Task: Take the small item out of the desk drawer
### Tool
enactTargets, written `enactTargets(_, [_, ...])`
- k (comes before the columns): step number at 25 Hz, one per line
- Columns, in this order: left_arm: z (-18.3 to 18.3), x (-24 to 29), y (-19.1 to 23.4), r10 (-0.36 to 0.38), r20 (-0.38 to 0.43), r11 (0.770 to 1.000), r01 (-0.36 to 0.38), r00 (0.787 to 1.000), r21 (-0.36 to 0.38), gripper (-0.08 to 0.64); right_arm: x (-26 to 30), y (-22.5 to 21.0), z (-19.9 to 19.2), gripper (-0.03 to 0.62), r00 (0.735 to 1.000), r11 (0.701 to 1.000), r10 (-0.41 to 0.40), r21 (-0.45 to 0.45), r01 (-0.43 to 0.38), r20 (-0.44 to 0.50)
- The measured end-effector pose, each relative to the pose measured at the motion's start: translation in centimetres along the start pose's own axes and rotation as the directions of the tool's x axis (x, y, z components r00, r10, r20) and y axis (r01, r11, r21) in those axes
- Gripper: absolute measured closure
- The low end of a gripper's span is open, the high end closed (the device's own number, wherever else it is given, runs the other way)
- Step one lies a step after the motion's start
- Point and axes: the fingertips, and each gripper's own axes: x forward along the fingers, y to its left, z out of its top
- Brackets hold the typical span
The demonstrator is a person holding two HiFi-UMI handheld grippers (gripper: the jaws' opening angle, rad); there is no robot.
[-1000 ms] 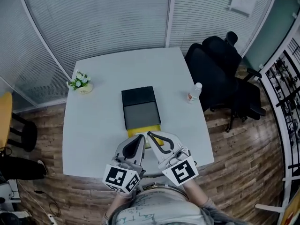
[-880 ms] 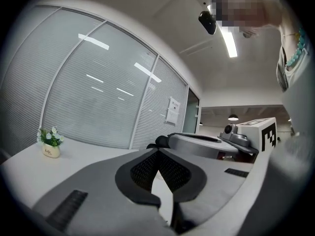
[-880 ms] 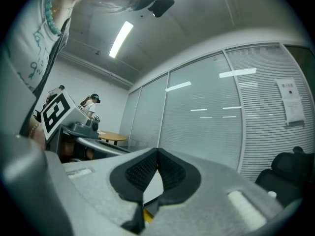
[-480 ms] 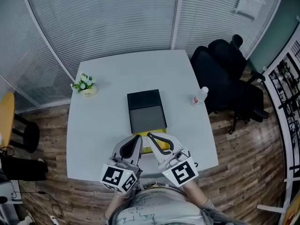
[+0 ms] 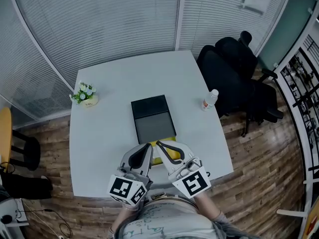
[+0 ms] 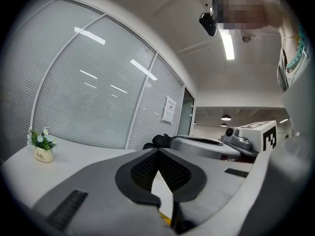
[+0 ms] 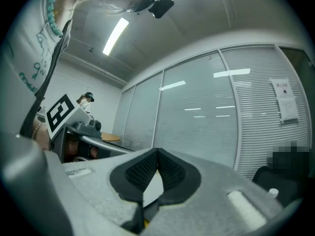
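Observation:
A black box (image 5: 148, 106) with a grey drawer section (image 5: 155, 126) lies mid-table. A yellow item (image 5: 168, 154) shows at its near end, partly covered by my grippers. My left gripper (image 5: 148, 146) and right gripper (image 5: 158, 143) sit side by side at the table's front edge, tips just short of the grey section. In the left gripper view the left gripper (image 6: 157, 151) has its jaws meeting, nothing between the pads. In the right gripper view the right gripper (image 7: 157, 151) is likewise shut and empty. A yellow sliver shows low between each pair of jaws.
A small potted plant (image 5: 84, 94) stands at the table's left edge, a water bottle (image 5: 209, 99) at the right edge. A black office chair (image 5: 239, 68) is beyond the right side. Blinds cover the glass wall behind the white table (image 5: 109, 133).
The head view has swung slightly, so table and box shifted in the picture. Both grippers keep the same pose at the front of the box and stay shut.

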Motion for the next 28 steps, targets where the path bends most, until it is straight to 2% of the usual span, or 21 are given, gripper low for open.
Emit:
enactTargets(16, [-0.6,0.3,1.5,0.002,-0.032,1.0,-0.002,0.999,-0.004,0.561,1.5,-0.1,-1.7,0.591,0.998,0.999,0.026,-0.021,-0.028,-0.063])
enactTargets(23, [-0.8,0.2,2.2,0.008,-0.05,1.0,-0.007,0.999,0.019,0.563,1.8,-0.5,-4.3,0.589,0.991,0.999,0.036,-0.016,-0.039,-0.132])
enactTargets(28, [-1.1,-0.1,2.4,0.003,-0.057,1.0,-0.001,0.998,0.026,0.561,2.0,-0.4,-7.2,0.589,0.975,0.995,0.068,-0.054,-0.081,-0.213])
